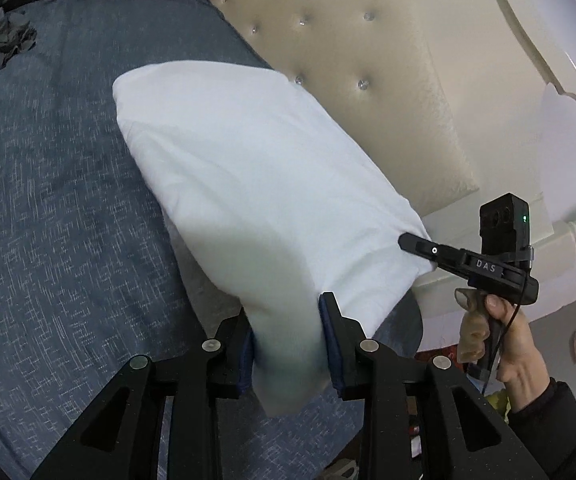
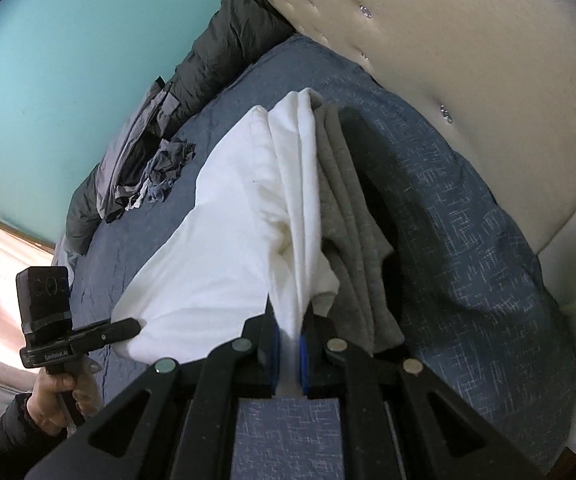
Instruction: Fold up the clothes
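Both grippers, left gripper point(image 1: 288, 344) and right gripper point(image 2: 288, 354), have jaws clamped on the white cotton garment point(image 1: 247, 168) (opposite edges), holding it taut above the blue textured bedspread point(image 1: 55, 200) for folding.

a bed point(image 2: 468, 208) with a blue flecked cover fills the room. behind it stands a cream tufted headboard point(image 1: 368, 60) with carved white trim. a turquoise wall point(image 2: 67, 60) lies beyond, and pale daylit curtains point(image 2: 3, 248) hang nearby.
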Motion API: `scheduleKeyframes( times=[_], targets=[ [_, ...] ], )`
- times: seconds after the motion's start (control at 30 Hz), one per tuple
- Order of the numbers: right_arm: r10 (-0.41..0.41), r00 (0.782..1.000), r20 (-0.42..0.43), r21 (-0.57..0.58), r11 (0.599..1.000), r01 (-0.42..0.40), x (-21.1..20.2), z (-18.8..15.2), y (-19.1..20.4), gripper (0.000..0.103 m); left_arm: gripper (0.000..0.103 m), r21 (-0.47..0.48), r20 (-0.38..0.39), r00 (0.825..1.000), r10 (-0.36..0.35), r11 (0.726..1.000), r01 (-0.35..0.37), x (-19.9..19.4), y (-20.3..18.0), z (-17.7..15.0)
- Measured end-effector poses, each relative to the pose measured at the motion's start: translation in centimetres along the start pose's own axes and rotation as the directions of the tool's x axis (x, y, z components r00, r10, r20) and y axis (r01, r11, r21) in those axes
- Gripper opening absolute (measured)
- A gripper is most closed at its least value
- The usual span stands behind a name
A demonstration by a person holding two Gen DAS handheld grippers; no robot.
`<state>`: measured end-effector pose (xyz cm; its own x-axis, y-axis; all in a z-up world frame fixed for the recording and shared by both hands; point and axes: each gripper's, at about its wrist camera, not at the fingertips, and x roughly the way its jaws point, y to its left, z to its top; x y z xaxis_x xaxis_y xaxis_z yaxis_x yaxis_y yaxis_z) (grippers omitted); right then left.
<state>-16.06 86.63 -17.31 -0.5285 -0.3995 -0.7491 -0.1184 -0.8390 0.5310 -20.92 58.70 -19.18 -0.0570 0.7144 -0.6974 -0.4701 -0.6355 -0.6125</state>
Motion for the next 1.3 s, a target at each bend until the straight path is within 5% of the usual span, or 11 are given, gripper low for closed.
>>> scheduleKeyframes(
  times=[0.2,0.3,0.4,0.53,0.93,1.3],
  targets=[
    [-0.098,0.995,0.005,-0.031,0.995,0.098,-0.5,-0.5,-0.5,0.025,0.034,0.044,0.004,0.999,0.044,0.998,-0.044,-1.8,0.5,-0.7],
    [-0.172,0.981,0.085,-0.036,0.984,0.175,-2.2,-0.6,-0.7,0.026,0.034,0.08,0.019,0.998,0.06,0.995,-0.062,-1.7,-0.1,0.1],
    [-0.153,0.971,0.181,-0.072,0.983,0.169,-3.7,-0.2,0.7,0.026,0.034,0.115,0.035,0.997,0.076,0.99,-0.079,-1.5,-0.7,0.9],
    [-0.121,0.977,0.174,-0.117,0.983,0.142,-2.3,0.3,2.4,0.026,0.034,0.161,0.057,0.994,0.095,0.981,-0.103,-1.3,-1.5,1.9],
    [-0.139,0.984,0.112,-0.074,0.986,0.148,3.0,-1.5,0.0,0.001,0.034,0.219,0.003,0.99,0.141,0.966,-0.138,2.9,-1.9,-0.2],
    [-0.06,0.981,0.182,-0.11,0.991,0.081,0.2,0.5,1.6,0.001,0.033,0.26,0.031,0.988,0.151,0.953,-0.153,2.4,-2.2,-0.4]
  ],
)
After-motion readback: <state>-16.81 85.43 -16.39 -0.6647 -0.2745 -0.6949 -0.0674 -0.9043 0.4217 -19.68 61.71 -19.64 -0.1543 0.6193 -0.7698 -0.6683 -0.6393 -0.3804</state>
